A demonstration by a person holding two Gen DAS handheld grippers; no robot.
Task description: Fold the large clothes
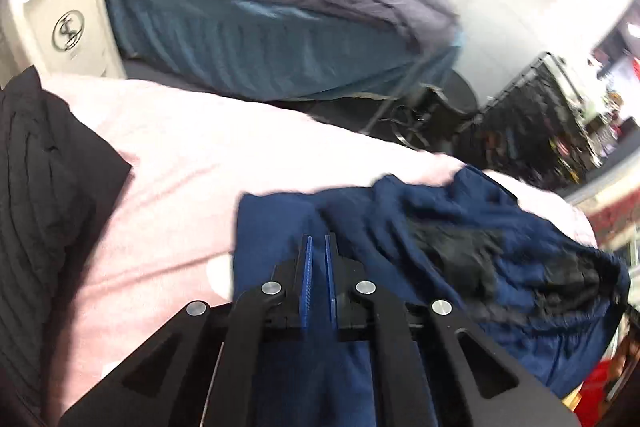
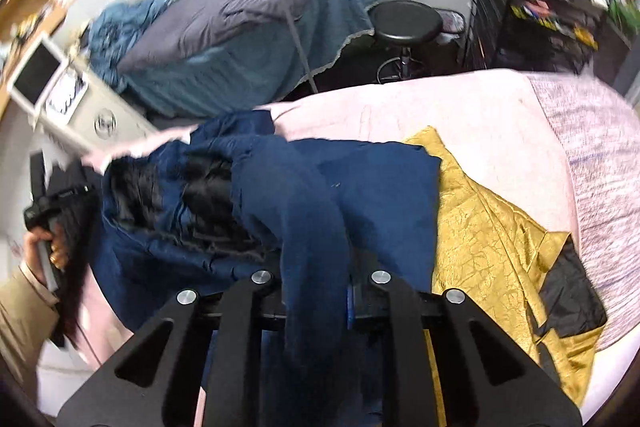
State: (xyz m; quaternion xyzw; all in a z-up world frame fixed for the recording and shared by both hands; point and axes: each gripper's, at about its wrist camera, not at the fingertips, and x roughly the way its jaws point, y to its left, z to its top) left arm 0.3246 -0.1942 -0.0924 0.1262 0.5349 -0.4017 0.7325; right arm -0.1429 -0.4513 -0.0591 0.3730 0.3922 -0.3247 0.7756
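Navy garment [image 2: 280, 195] lies bunched on a pink bedspread [image 2: 460, 99] beside gold fabric [image 2: 492, 227]. The right gripper [image 2: 316, 291] pinches a fold; the left gripper [image 1: 319, 247] is nearly closed above the cloth.

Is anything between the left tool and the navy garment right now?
Nothing visible. The left tool sits directly over the navy garment on the pink bed cover, its blue pads nearly together; whether fabric is pinched between them is unclear.
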